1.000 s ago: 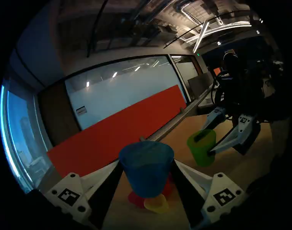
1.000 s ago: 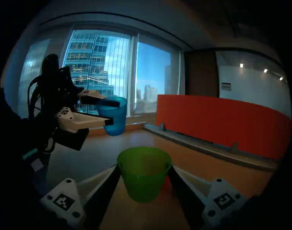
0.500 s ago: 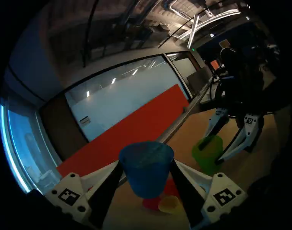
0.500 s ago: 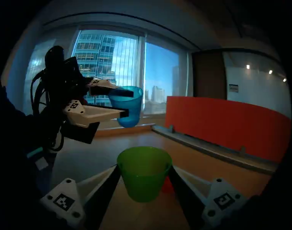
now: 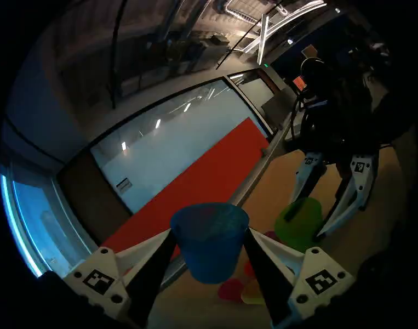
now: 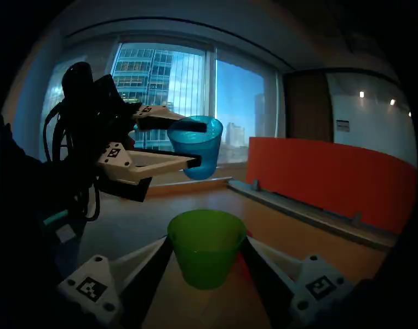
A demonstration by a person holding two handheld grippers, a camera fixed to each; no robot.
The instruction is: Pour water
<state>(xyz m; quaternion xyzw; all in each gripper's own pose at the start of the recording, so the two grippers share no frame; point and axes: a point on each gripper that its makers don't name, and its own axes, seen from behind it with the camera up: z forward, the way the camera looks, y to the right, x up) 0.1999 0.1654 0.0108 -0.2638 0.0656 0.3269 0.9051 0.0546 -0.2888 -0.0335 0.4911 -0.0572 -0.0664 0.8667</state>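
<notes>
we see the left claw (image 5: 209, 244) closed on a blue cup (image 5: 210, 257), both fingers pressing its sides, held above the wooden desk (image 5: 269, 197). in the right gripper view this blue cup hangs slightly tilted, up and to the left of a green cup (image 6: 206, 255), with a gap between them. the right claw (image 6: 206, 247) clamps the green cup upright from both sides. behind are a red panel (image 6: 340, 175) and a bright window (image 6: 165, 77). we cannot tell if either cup holds water.
</notes>
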